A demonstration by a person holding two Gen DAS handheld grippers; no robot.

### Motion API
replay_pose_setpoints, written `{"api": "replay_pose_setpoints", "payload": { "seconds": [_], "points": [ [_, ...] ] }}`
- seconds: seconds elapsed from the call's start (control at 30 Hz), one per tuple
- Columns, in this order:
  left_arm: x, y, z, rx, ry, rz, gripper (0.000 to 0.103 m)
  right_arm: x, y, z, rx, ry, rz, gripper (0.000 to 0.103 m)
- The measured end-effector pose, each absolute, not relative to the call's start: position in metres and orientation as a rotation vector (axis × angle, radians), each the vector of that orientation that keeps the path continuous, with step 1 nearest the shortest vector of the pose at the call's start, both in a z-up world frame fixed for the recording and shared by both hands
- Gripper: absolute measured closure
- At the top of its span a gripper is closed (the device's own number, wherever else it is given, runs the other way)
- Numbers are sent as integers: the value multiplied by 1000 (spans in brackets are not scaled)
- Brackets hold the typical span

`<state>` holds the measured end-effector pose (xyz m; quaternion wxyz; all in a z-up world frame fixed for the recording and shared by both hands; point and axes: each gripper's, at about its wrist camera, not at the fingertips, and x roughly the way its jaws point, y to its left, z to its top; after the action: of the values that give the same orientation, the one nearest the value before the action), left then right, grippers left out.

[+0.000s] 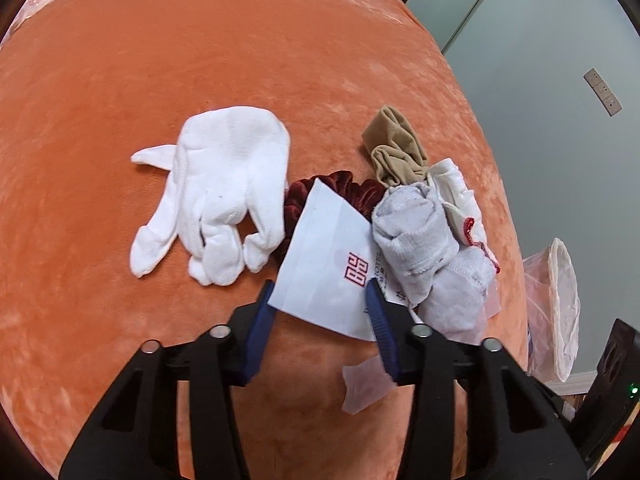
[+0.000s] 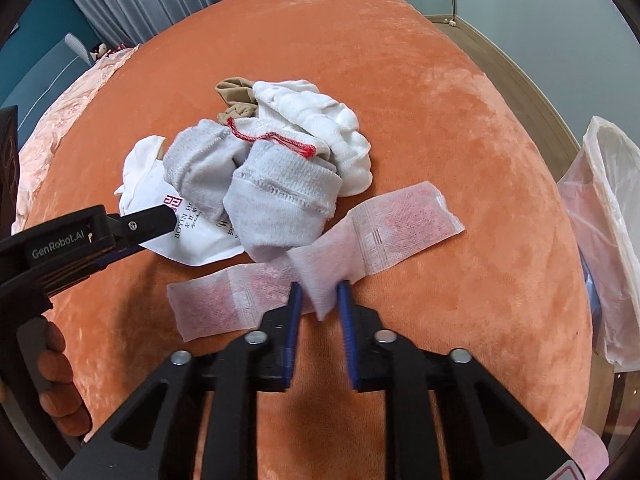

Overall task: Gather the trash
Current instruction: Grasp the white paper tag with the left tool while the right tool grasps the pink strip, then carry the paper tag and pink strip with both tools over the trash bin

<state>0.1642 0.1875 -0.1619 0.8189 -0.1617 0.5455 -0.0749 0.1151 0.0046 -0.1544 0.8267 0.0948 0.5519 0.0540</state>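
- Here the step in hand looks like the pickup: both tools are down at the pile on the orange blanket [image 1: 200, 60], each at its own piece of litter.
- The right gripper [image 2: 319, 296] is at lower centre of its view, with a fold of the long white gauze wrapper [image 2: 404, 220] bunched between its blue fingers [image 2: 294, 308]; the jaws stand narrow and the pads seem to pinch that fold, so I judge it grasped.
- The rest of the wrapper lies flat on the blanket, one end running to the lower left, the other to the right of the frame.
- The left gripper [image 1: 320, 296] sits at lower centre of its view, its jaws astride the near edge of the white paper bag [image 1: 328, 256] with the red stamp; one finger is beside the bag's left edge, the other lies over it. Whether the pads press on the paper I cannot tell.
- The bag lies partly under the grey sock [image 1: 416, 236], which is touching it, and over a dark red scrunchie [image 1: 344, 186]. A white glove [image 1: 224, 184] lies just beside it to the left, a tan stocking [image 1: 394, 144] above.
- The bin with its clear liner [image 2: 604, 216] stands off the blanket's edge at the right of both views, well apart from the pile.
- Next, in my judgement, each piece needs lifting clear and carrying right to the bin; the bag must slide from under the sock without dragging it.
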Motion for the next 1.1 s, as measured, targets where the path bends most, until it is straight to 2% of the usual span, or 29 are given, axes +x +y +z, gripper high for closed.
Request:
{"api": "replay_pose_setpoints", "payload": {
  "seconds": [0.03,0.1,0.27,0.5,0.77,1.1],
  "points": [
    [165,186,-162,-337,1162,-160,70,115,3,-155,210,1174,117,94],
    [166,184,-161,-329,1164,-170,84,113,0,-155,224,1173,122,96],
    [161,182,-151,-319,1145,-178,95,106,-5,-143,236,1148,134,98],
    [140,173,-110,-290,1063,-199,100,90,-17,-104,254,1063,143,98],
    [115,152,-48,-262,959,-240,102,67,-41,-35,280,914,143,98],
    [89,82,39,-182,809,-368,102,39,-91,48,289,719,107,98]
  ]
}}
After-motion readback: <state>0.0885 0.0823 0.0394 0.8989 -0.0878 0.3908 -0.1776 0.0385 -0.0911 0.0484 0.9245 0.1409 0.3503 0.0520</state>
